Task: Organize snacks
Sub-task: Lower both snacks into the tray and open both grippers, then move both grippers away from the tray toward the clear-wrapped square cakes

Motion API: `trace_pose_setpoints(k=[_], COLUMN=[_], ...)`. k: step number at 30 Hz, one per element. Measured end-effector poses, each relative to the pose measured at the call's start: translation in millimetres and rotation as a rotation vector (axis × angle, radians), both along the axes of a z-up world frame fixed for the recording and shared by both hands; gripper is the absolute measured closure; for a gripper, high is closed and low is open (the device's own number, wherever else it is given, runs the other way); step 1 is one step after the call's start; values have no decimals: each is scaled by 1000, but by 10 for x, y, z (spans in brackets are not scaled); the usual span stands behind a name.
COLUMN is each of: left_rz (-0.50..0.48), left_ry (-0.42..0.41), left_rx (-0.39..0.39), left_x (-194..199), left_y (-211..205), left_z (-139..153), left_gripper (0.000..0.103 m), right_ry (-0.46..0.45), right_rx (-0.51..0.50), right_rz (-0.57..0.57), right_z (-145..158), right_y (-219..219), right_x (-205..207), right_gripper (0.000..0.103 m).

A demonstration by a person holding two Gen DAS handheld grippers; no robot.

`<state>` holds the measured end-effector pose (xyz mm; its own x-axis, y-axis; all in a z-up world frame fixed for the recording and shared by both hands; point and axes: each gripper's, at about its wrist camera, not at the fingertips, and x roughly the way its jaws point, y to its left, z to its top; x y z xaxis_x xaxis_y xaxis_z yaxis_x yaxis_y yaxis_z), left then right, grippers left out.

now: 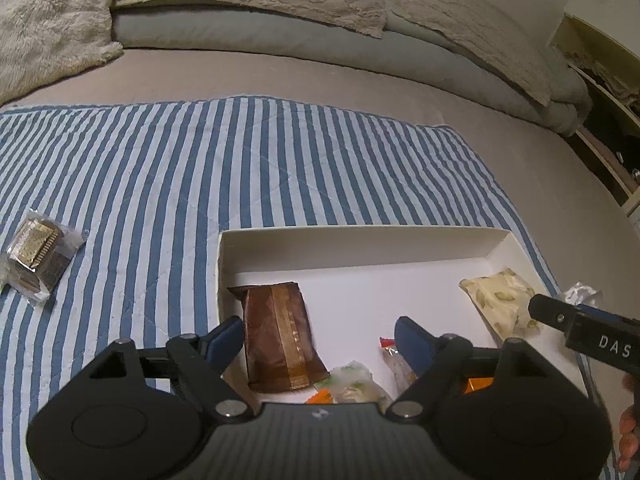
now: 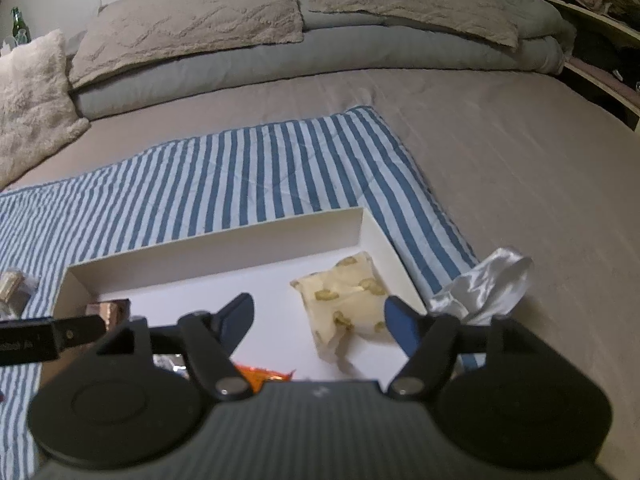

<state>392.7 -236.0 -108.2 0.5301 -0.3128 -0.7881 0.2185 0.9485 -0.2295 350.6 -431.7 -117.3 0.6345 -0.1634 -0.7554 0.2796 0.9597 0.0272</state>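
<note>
A white shallow box (image 1: pixel 360 246) lies on the striped blanket. Inside it are a brown snack packet (image 1: pixel 280 340), a cream leaf-patterned packet (image 1: pixel 500 300), a pale green-white packet (image 1: pixel 352 386) and orange wrappers (image 1: pixel 320 396). My left gripper (image 1: pixel 320 340) is open, its fingers either side of the brown packet, empty. A clear packet with gold-brown snacks (image 1: pixel 38 254) lies outside at far left. My right gripper (image 2: pixel 320 320) is open over the box (image 2: pixel 220 246), just left of the cream packet (image 2: pixel 344 300). A silvery wrapper (image 2: pixel 484 284) lies outside the box's right wall.
The blue-white striped blanket (image 1: pixel 200 168) covers the bed's near part; bare beige sheet (image 2: pixel 520 160) lies to the right. Pillows (image 2: pixel 192 12) and a fluffy cushion (image 2: pixel 28 92) line the headboard. A shelf (image 1: pixel 600 92) stands at right, a green bottle (image 2: pixel 16 20) at far left.
</note>
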Motion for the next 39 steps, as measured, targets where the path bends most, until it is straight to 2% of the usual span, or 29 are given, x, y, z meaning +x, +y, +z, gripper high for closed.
trace_pose_setpoints(k=[6, 9, 23, 32, 39], left_rz=[-1, 6, 56, 134, 152], left_ry=[-42, -54, -85, -89, -99], left_rx=[18, 27, 98, 103, 152], left_x=[-84, -108, -110, -58, -50], left_y=[48, 111, 602, 1197, 1591], left_z=[168, 231, 374, 491, 495], left_gripper=[1, 0, 0, 0, 0], right_ry=[-5, -17, -64, -76, -79], right_rx=[-7, -8, -11, 3, 33], right_rz=[-39, -45, -29, 26, 72], right_z=[99, 158, 382, 418, 380], right_y=[-13, 4, 355, 915, 1385], right_x=[-103, -161, -204, -18, 146], right_gripper=[7, 1, 1, 1, 1])
